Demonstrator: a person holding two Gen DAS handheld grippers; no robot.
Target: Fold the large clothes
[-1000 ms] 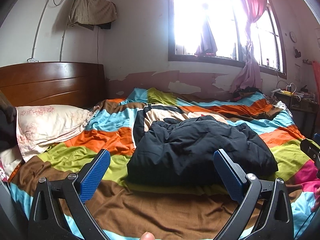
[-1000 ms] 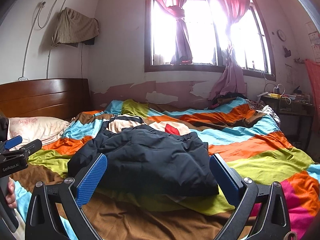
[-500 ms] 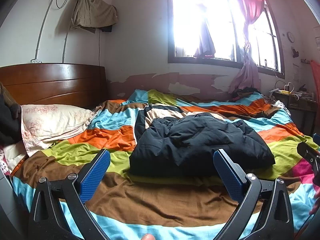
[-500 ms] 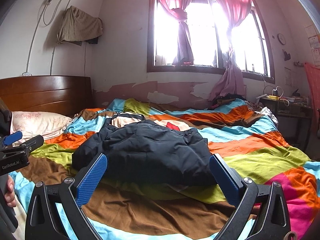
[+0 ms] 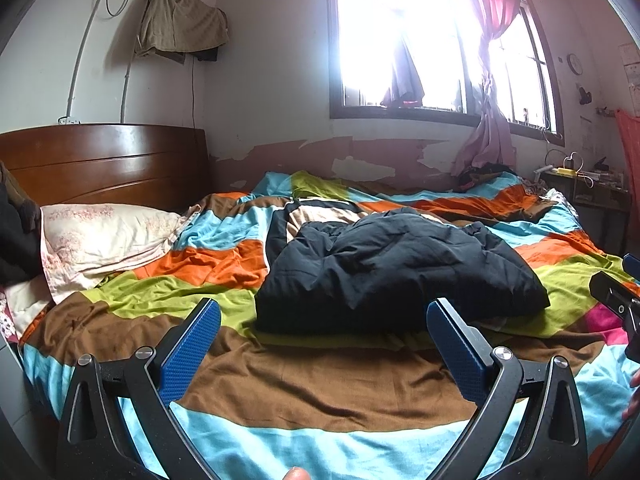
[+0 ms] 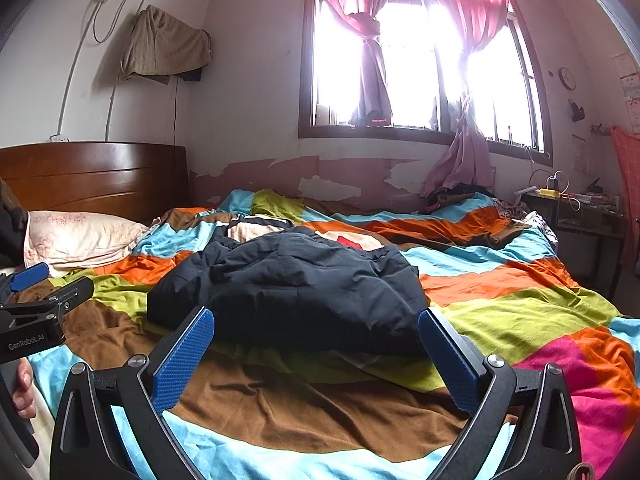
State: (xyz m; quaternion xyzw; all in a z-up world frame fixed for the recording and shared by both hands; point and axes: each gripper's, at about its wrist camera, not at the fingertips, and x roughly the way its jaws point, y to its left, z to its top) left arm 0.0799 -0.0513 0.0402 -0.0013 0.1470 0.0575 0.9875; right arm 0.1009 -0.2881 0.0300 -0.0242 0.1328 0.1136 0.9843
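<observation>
Dark jacket (image 5: 394, 268) lies in a compact bundle at frame centre in both wrist views, on the striped quilt (image 5: 304, 380) covering the bed. Shape reads as a rough folded block with a fairly straight near edge and left edge; top surface is wrinkled and puffy, far side lumpy. Judgement: folding looks largely done, possibly complete; what may be left is squaring the far side and flattening, or taking up another garment, none of which is evident near at hand. Left gripper (image 5: 322, 344) sits low in its frame, jaws spread wide, nothing between the 2 blue pads (image 5: 192, 350). Right gripper (image 6: 316, 354) likewise released and empty, pads well apart. Both hang short of the jacket, not touching it; the brown quilt band lies between fingertips and the near edge. In the right view the left gripper shows at the left margin; in the left view part of the right gripper shows at the right margin, so the 2 are side by side and well apart. Room: open quilt all round the jacket, widest at lower frame and to the right. Pillow (image 5: 104, 240) and headboard (image 5: 104, 164) bound the left side, well apart from the jacket; wall under the window (image 6: 424, 76) bounds the far side. Bed edge lies near both grippers at the bottom of frame.
</observation>
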